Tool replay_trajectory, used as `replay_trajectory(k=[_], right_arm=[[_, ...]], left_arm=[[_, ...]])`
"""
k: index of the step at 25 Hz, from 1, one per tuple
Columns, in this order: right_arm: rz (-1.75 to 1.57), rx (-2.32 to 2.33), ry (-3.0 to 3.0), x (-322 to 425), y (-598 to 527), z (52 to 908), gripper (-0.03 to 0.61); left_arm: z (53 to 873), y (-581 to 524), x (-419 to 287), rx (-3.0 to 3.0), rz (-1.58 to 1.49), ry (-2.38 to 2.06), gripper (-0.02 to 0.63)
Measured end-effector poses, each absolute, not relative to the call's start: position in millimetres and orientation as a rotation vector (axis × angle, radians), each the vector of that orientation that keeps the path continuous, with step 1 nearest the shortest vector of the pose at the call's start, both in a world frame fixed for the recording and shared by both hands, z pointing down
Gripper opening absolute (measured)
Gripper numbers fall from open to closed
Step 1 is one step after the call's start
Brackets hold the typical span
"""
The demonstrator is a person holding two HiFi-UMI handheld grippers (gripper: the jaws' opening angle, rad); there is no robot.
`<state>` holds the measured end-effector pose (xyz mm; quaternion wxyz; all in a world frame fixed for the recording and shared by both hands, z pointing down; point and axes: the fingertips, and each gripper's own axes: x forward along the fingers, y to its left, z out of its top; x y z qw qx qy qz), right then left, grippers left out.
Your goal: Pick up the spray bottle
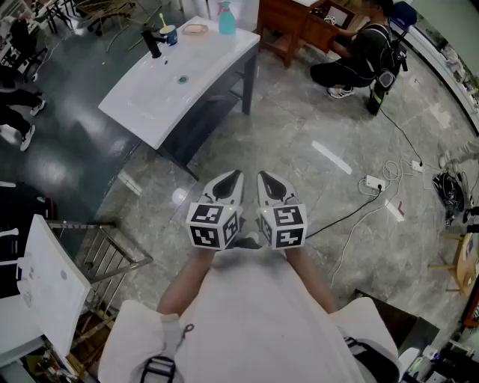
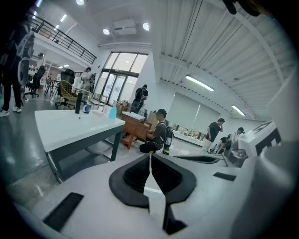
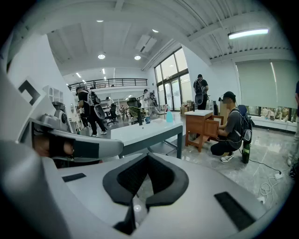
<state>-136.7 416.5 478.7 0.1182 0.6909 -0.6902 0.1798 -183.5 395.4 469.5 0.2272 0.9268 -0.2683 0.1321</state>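
On far table (image 1: 150, 97), apparent spray bottle (image 1: 227, 20), label illegible, left gripper (image 1: 233, 179), right gripper (image 1: 266, 179), jaws pressed together

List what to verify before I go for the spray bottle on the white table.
1. Pale blue plastic spray bottle in sight, upright on the white rectangular table: ok.
2. Left claw open for a grasp: not ok, shut and empty.
3. Right claw open: not ok, shut and empty.
4. Claws within reach of the bottle: not ok, both are near the body, with open floor between.
5. Room around the bottle: ok, the small blue cup stands apart from it.
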Motion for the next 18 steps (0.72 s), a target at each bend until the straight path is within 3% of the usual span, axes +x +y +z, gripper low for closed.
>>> replay_trajectory(k=[18], right_arm=[[0.597,2.004,-2.069,-129.0,429.3,491.7,0.028]], left_arm=[[483.7,408.5,-165.5,2.526,0.346,-0.715,0.035]])
